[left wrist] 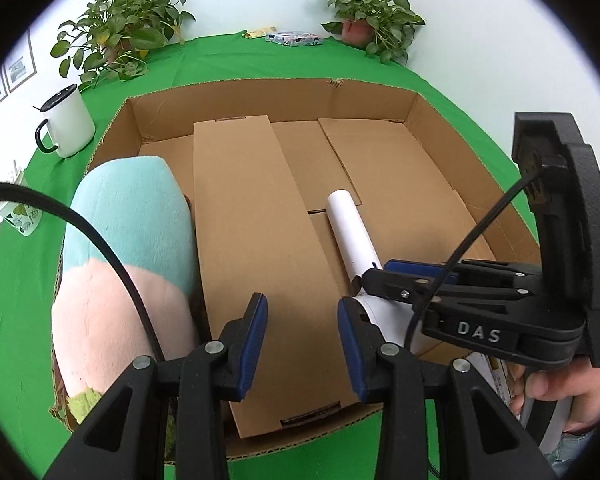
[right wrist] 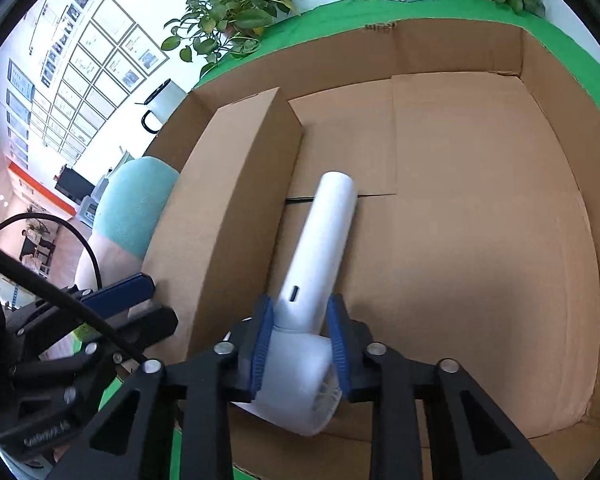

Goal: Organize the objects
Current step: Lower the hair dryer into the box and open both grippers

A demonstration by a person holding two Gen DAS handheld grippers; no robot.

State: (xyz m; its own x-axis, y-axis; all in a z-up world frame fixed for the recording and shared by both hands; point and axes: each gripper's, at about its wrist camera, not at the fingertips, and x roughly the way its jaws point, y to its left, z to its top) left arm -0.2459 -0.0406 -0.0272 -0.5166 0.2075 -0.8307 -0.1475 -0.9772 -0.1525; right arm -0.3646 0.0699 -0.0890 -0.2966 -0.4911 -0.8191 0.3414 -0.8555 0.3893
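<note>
The right hand-held gripper (right wrist: 299,334) is clamped on the white hair dryer (right wrist: 314,264) over the cardboard box (right wrist: 460,48), so placing is in hand; next, lower and release beside the empty, narrow left hand-held gripper (left wrist: 302,328).

Matt corrugated cardboard box (right wrist: 480,56), smooth white plastic hair dryer (right wrist: 320,240), fuzzy plush pillow (left wrist: 128,248)

Left wrist: above the near rim of the cardboard box (left wrist: 414,109), facing steeply down and across it, close.
Right wrist: lower inside that box, facing down along the white hair dryer (right wrist: 316,256), very close.
Shared: box floor, inner carton (left wrist: 256,240), hair dryer, plush pillow (left wrist: 128,232).
</note>
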